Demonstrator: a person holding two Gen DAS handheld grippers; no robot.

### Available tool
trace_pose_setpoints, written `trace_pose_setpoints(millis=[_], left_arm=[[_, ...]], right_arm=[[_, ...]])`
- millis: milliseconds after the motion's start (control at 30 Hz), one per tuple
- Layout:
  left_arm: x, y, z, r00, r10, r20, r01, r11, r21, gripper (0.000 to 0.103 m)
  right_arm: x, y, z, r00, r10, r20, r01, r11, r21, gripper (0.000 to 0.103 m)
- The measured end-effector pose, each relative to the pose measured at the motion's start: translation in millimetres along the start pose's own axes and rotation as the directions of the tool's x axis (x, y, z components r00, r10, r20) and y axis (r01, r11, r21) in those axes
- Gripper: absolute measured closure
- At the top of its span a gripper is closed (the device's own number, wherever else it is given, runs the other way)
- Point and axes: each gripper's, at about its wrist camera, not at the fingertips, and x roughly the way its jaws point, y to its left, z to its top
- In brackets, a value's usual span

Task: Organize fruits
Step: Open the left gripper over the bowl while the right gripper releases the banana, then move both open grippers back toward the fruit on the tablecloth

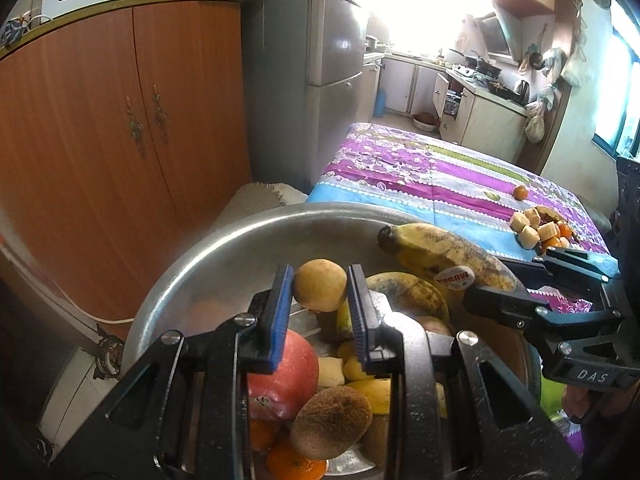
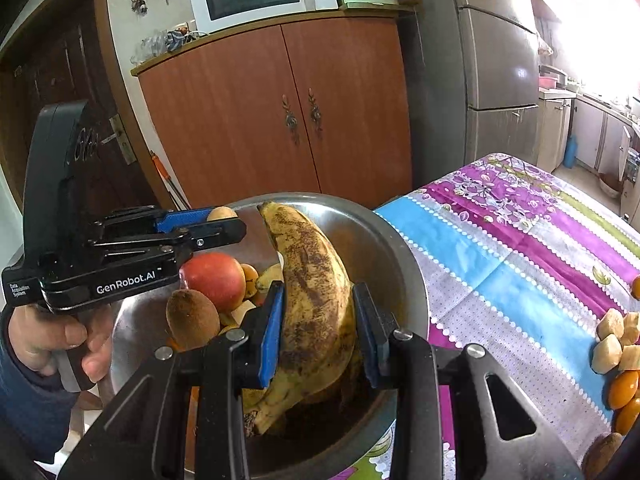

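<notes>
Currently, the largest item is the desk [image 2: 520, 248], covered by a striped purple, blue and green cloth [image 1: 420, 176]. A steel bowl [image 1: 224, 248] sits at its near end, partly over the edge. Both tools work above this bowl. The right tool [image 2: 318, 330] pinches a spotted banana [image 2: 312, 280] across its middle, both pads touching the peel; the banana points up and away over the bowl, and its lower end joins other bananas beneath. The left tool [image 1: 320, 316] grips a small round tan fruit [image 1: 320, 285] at the fingertips, held above the bowl contents. A hand [image 2: 56, 340] holds the left tool's handle. Inside the bowl lie a red apple [image 1: 286, 372], a kiwi [image 1: 330, 422], oranges [image 1: 296, 464] at the near side, pale cut pieces [image 1: 332, 372] in the centre, and further bananas [image 1: 408, 292], one bearing a sticker [image 1: 454, 278]. On the cloth, well apart from the bowl, sits a pile of pale chunks [image 1: 530, 226] with small orange fruits touching them. One single orange fruit [image 1: 521, 192] lies near that pile, farther along the desk.
</notes>
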Motion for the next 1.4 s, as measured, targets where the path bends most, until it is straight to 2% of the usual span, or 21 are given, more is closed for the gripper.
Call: trace_pose_setpoints(millis=[500, 533, 600, 667, 800, 933, 967, 1000, 1100, 1200, 1233, 1300, 1367, 1400], left_arm=[[5, -3, 0, 1.000, 0.013, -0.027, -0.013, 1.000, 0.012, 0.074], [5, -3, 0, 1.000, 0.014, -0.027, -0.014, 1.000, 0.013, 0.073], [6, -3, 0, 0.999, 0.020, -0.027, -0.020, 1.000, 0.011, 0.063], [4, -2, -1, 0.999, 0.025, -0.022, -0.025, 1.000, 0.010, 0.049], [5, -1, -1, 0.999, 0.034, -0.023, -0.034, 0.999, 0.010, 0.043], [5, -1, -1, 0.999, 0.044, -0.019, -0.044, 0.999, 0.006, 0.032], [4, -1, -1, 0.999, 0.048, -0.016, -0.048, 0.999, 0.004, 0.028], [3, -1, -1, 0.999, 0.051, -0.013, -0.051, 0.999, 0.003, 0.027], [-5, -1, 0, 0.999, 0.044, 0.013, -0.044, 0.999, -0.014, 0.026], [-26, -7, 5, 0.996, 0.034, 0.086, -0.032, 0.999, -0.017, 0.026], [-35, -13, 9, 0.993, 0.030, 0.114, -0.029, 1.000, -0.010, 0.026], [-57, -33, 16, 0.984, -0.021, 0.179, 0.018, 1.000, 0.019, 0.025], [-78, -65, 21, 0.967, -0.104, 0.233, 0.086, 0.993, 0.084, 0.023], [-85, -78, 21, 0.959, -0.137, 0.248, 0.112, 0.987, 0.113, 0.022]], right_arm=[[16, 4, -6, 0.998, 0.004, -0.063, -0.005, 1.000, -0.022, 0.066], [16, 5, -7, 0.998, 0.004, -0.065, -0.005, 1.000, -0.024, 0.065], [17, 5, -8, 0.998, 0.004, -0.070, -0.006, 1.000, -0.026, 0.065], [16, 5, -8, 0.998, 0.006, -0.064, -0.008, 1.000, -0.025, 0.065], [14, 6, -6, 0.998, 0.001, -0.055, -0.002, 1.000, -0.025, 0.063], [10, 3, -6, 0.999, 0.010, -0.040, -0.011, 1.000, -0.007, 0.061], [8, 3, -5, 0.999, 0.009, -0.031, -0.009, 1.000, -0.003, 0.053], [4, 3, -3, 1.000, 0.010, -0.014, -0.010, 1.000, 0.002, 0.045], [-22, 6, 3, 0.997, 0.011, 0.077, -0.012, 1.000, 0.008, 0.043], [-67, 8, 8, 0.980, -0.009, 0.200, 0.012, 1.000, -0.015, 0.040], [-89, 5, 7, 0.968, -0.026, 0.250, 0.033, 0.999, -0.021, 0.038], [-124, -6, 2, 0.944, -0.068, 0.322, 0.080, 0.997, -0.022, 0.021], [-171, -29, -12, 0.907, -0.154, 0.393, 0.169, 0.986, -0.005, 0.016], [-184, -40, -19, 0.896, -0.188, 0.402, 0.202, 0.979, 0.007, 0.016]])
